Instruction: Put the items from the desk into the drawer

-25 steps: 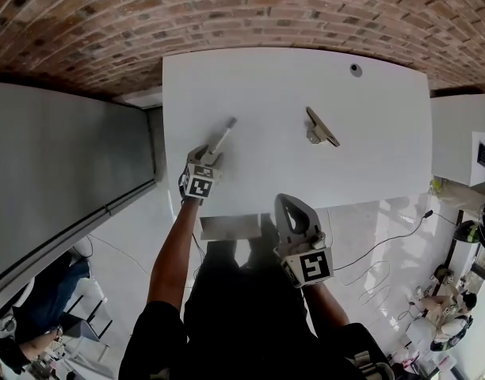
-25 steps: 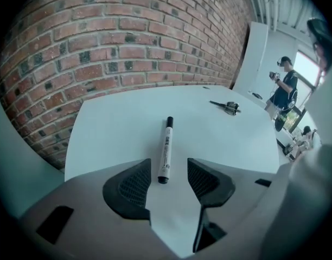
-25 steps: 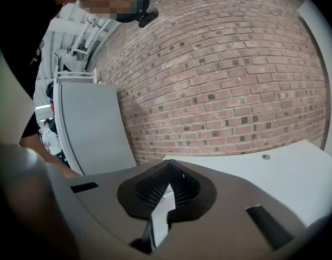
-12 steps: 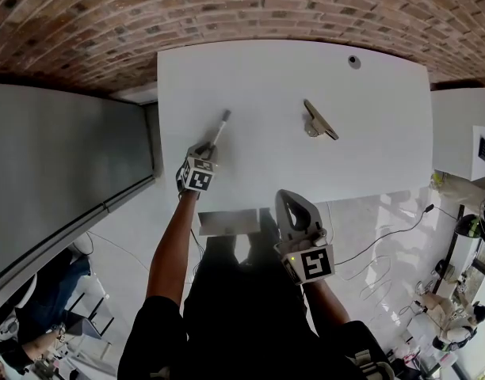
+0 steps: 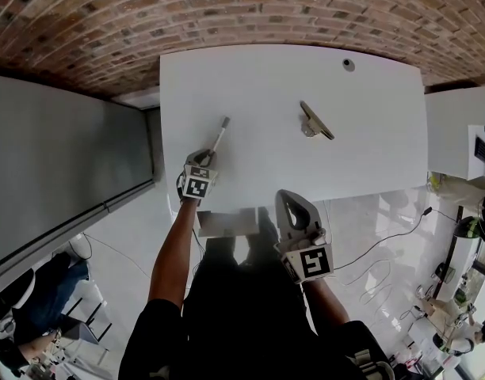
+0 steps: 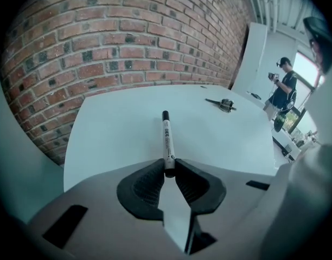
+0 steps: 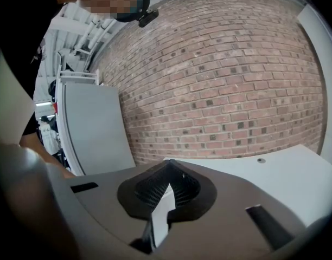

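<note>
A white marker with a black cap [image 5: 219, 136] [image 6: 166, 137] lies on the white desk [image 5: 290, 77], pointing away from me. My left gripper [image 5: 208, 156] [image 6: 168, 169] has just been closing, and its pads now press on the marker's near end. A tan and dark metal clip-like item [image 5: 316, 121] [image 6: 224, 104] lies further right on the desk. My right gripper [image 5: 289, 202] [image 7: 167, 164] hangs in front of the desk edge, shut, with nothing between its jaws. The open grey drawer [image 5: 227, 222] shows under the desk's front edge, between the two grippers.
A brick wall [image 5: 227, 10] backs the desk and a grey partition [image 5: 60, 157] stands on the left. The desk has a cable hole [image 5: 348, 65] at its far right. Cables [image 5: 377, 248] lie on the floor at the right. A person [image 6: 282, 85] stands beyond the desk.
The left gripper's jaws have come together on the marker's near end. Both hands have stayed about where they were.
</note>
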`<state>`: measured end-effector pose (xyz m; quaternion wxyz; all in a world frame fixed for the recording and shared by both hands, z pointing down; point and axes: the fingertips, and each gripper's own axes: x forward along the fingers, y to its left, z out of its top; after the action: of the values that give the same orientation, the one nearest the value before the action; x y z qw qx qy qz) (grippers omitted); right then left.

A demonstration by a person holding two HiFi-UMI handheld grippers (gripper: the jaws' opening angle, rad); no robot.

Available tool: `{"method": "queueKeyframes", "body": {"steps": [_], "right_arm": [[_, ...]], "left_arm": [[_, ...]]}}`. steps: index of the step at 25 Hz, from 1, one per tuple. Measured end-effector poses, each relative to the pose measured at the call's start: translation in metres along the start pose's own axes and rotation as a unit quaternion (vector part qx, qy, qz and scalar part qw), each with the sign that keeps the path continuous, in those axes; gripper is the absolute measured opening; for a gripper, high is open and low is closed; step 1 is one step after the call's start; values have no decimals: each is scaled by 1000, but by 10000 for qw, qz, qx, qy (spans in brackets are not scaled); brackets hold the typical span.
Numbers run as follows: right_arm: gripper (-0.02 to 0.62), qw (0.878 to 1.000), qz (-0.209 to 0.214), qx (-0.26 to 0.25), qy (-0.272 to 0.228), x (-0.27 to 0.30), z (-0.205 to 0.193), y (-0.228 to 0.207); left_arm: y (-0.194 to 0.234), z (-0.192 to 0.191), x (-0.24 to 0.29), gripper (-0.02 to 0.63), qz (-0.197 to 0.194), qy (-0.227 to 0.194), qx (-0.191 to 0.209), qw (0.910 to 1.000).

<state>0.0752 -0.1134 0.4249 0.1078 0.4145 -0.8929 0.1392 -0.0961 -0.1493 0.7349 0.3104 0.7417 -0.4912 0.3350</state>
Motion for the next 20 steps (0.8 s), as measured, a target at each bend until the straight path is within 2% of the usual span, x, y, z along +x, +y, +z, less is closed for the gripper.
{"method": "queueKeyframes", "body": {"steps": [9, 20], "right_arm": [[-2, 9999, -71, -90, -27, -16, 5, 24], [-2, 9990, -159, -298, -284, -33, 15, 87]], "left_arm": [[-10, -4, -45, 60, -32, -338, -106, 9994], [-22, -33, -155, 60, -126, -712, -25, 9974]]}}
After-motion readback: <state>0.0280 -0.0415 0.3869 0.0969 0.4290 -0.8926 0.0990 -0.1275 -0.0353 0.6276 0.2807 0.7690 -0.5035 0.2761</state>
